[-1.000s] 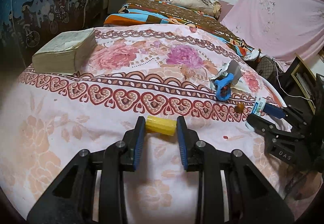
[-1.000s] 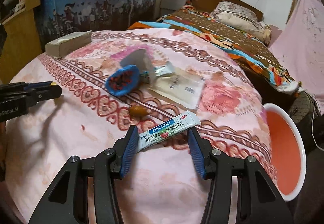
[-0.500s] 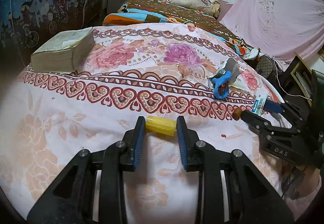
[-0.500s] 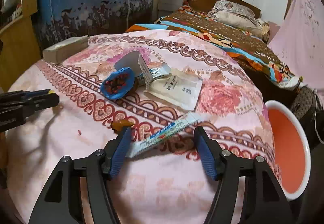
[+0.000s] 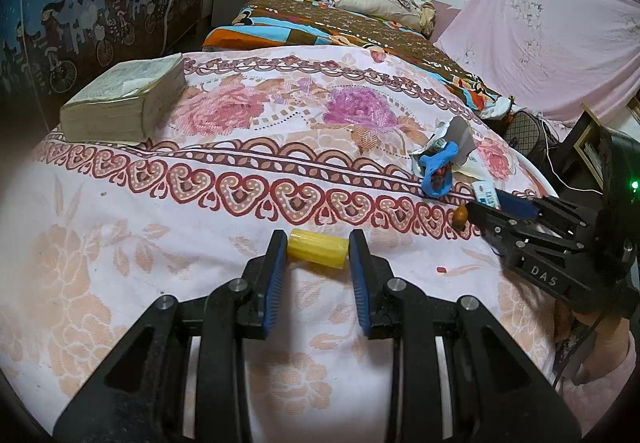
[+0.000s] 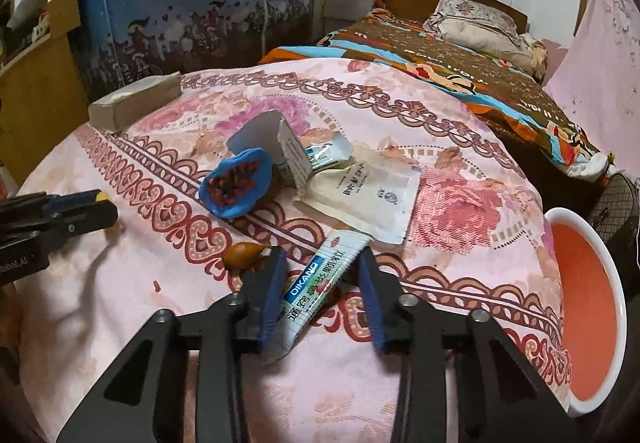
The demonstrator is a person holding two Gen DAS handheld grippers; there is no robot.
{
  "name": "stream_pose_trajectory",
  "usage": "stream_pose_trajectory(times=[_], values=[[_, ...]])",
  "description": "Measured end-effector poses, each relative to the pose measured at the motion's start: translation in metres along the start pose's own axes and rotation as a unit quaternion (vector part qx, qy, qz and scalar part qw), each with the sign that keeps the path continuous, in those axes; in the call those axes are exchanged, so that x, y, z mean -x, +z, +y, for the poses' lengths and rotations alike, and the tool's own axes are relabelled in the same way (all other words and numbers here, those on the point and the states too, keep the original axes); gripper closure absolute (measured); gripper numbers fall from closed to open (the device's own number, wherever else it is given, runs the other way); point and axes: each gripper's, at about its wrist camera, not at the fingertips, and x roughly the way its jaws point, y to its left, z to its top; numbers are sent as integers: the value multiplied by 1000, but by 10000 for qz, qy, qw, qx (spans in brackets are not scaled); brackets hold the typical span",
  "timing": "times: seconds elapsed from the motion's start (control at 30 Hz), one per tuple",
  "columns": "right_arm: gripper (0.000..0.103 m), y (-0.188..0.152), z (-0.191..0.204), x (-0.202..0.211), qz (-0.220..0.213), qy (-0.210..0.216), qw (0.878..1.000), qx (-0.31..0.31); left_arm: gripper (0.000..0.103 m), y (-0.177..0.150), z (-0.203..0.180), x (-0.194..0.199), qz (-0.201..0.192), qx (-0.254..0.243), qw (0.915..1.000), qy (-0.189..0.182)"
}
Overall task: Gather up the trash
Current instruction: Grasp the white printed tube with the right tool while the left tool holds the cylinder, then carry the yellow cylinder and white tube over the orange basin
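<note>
Right now the left gripper [image 5: 318, 255] pinches a small yellow ribbed cylinder [image 5: 317, 251] between its blue pads, low over the pink flowered cloth [image 5: 168, 203] at the near side of the table. The right gripper [image 6: 322, 285] has just been closing its jaws around a long DIKANG sachet [image 6: 316, 289], which lies slanted between the pads; its near end is against the left pad, while the far end is in front of the right pad, and I cannot tell whether both pads press it. A small brown nut-like piece [image 6: 242, 253] lies just left of that left pad. Farther off sit a blue wrapper [image 6: 236, 183] holding dark and red bits, an opened white carton [image 6: 276, 141], a silver foil packet [image 6: 324, 155] and a cream paper pouch [image 6: 360, 195], all touching or overlapping. A thick book [image 5: 128, 99] rests at the far left. A white-rimmed orange basin [image 6: 588, 307] stands at the right edge, below the cloth.
</note>
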Motion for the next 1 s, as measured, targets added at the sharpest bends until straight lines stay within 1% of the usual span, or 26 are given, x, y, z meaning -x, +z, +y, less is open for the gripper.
stream_pose_trajectory(times=[0.13, 0.23, 0.4, 0.67, 0.8, 0.83, 0.87, 0.9, 0.93, 1.0], values=[[93, -3, 5, 1, -49, 112, 9998, 152, 88, 0, -4, 2, -52, -1, 9999, -92], [98, -4, 6, 3, -126, 77, 9997, 176, 88, -1, -11, 6, -192, -113, 9996, -146], [99, -8, 8, 11, -333, 81, 9992, 203, 88, 0, -21, 12, -389, -246, 9987, -225], [99, -11, -6, 30, -855, 210, 9961, -108, 88, 1, -33, 16, -535, -234, 9977, -344], [99, -15, -12, 47, -1301, 281, 9909, -216, 88, 3, -46, 24, -876, -320, 9947, -425], [99, -17, -13, 53, -1471, 319, 9883, -243, 88, 4, -50, 27, -975, -355, 9936, -440], [99, -18, -15, 61, -1682, 335, 9848, -289, 88, 5, -54, 29, -1097, -396, 9922, -449], [99, -19, -19, 74, -2047, 369, 9776, -334, 88, 7, -60, 33, -1263, -459, 9899, -458], [99, -19, -19, 74, -2047, 369, 9776, -334, 88, 8, -66, 37, -1423, -522, 9874, -467], [99, -19, -23, 88, -2416, 333, 9692, -355, 88, 12, -77, 44, -1682, -642, 9824, -501]])
